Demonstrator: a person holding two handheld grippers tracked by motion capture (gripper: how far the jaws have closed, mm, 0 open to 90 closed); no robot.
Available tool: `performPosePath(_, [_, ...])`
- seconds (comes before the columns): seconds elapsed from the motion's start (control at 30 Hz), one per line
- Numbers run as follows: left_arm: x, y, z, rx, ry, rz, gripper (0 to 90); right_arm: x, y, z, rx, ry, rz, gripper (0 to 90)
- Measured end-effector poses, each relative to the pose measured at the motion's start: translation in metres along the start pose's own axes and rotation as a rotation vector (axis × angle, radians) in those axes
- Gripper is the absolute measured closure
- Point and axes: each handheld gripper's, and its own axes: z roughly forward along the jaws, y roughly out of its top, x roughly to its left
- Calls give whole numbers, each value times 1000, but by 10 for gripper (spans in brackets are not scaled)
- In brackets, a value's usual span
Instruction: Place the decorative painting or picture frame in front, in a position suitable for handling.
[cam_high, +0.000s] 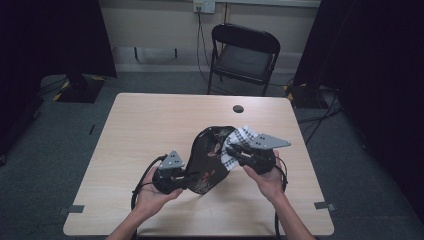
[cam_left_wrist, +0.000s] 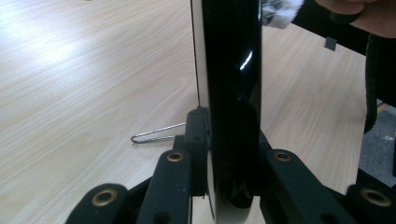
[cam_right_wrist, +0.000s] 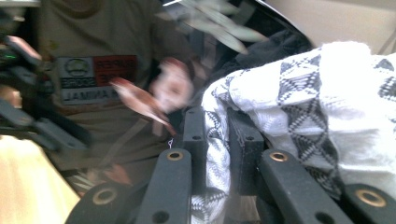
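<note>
A glossy black oval tray with a flower pattern (cam_high: 207, 155) is held tilted on edge above the pale wooden surface (cam_high: 150, 125), toward five o'clock of its middle. Its lower edge is clamped between the closed fingers of the left gripper (cam_high: 186, 176), as is seen in the left gripper view, where the tray's thin rim (cam_left_wrist: 233, 93) stands upright between the pads. A white cloth with a black diamond pattern (cam_high: 240, 142) is pinched in the closed fingers of the right gripper (cam_high: 234, 150) and pressed against the tray's face at about two o'clock of it; the fold of cloth (cam_right_wrist: 299, 107) is seen caught between the fingers in the right gripper view. The work appears to be a wiping of the tray. Nothing is carried in the tray. A slip is judged the main risk: the lacquered rim is smooth and gripped at one narrow spot, so a firm wiping push could pivot the tray or drop it onto the surface. The cloth could also be pulled out of its pinch if dragged hard.
</note>
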Motion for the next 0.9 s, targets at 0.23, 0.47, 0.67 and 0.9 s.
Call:
performPosePath(0.23, [-1,0,1,-1,-1,3,775,-15,-14,3,34,-30,50,793])
performPosePath(0.47, [-1,-1,1,1,-2,1,775,12,1,4,5,39,-7,793])
performPosePath(0.67, [-2,-1,0,2,1,4,776,37,20,4,-26,76,-96,792])
performPosePath(0.9, [0,-1,-1,11,-5,2,791,10,24,-10,-82,-5,-42,793])
